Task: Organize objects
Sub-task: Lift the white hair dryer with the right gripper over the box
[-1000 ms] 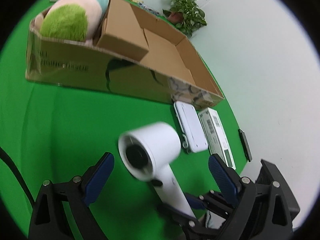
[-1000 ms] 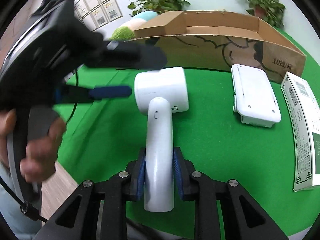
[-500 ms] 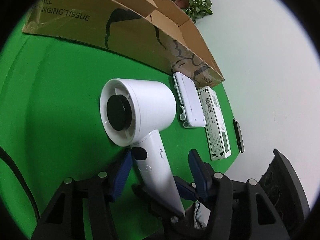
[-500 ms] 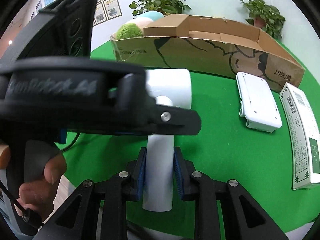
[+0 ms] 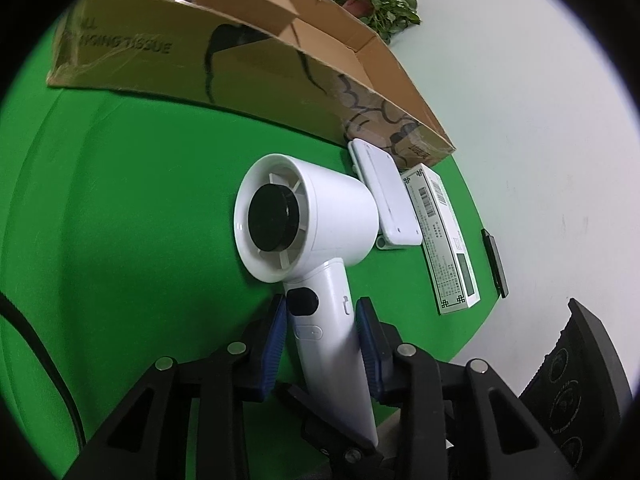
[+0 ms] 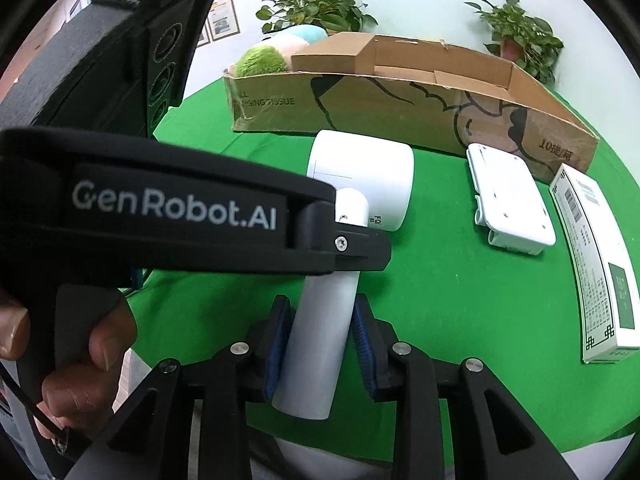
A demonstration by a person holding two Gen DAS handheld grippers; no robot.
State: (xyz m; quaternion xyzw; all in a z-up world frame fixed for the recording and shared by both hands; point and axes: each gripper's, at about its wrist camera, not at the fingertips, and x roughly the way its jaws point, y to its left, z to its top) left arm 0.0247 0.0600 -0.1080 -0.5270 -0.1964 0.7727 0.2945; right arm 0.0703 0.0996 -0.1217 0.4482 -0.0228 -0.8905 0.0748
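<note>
A white hair dryer (image 5: 320, 216) is held above the green table, and both grippers grip its handle. My left gripper (image 5: 322, 312) is shut on the handle just below the head. My right gripper (image 6: 320, 312) is shut on the lower handle of the hair dryer (image 6: 360, 184). The left gripper's black body (image 6: 168, 208) crosses the right wrist view and hides part of the handle. A long open cardboard box (image 5: 256, 56) stands behind, also in the right wrist view (image 6: 400, 108), with a green and pink plush toy (image 6: 264, 60) at its left end.
A white flat device (image 6: 508, 200) and a white printed carton (image 6: 592, 256) lie on the green cloth right of the dryer, in front of the box. A thin black object (image 5: 494, 260) lies at the table's right edge. Potted plants (image 6: 316, 8) stand behind the box.
My left gripper moved in from the left and closed its open jaws around the dryer handle. My right gripper has kept its grip on the handle.
</note>
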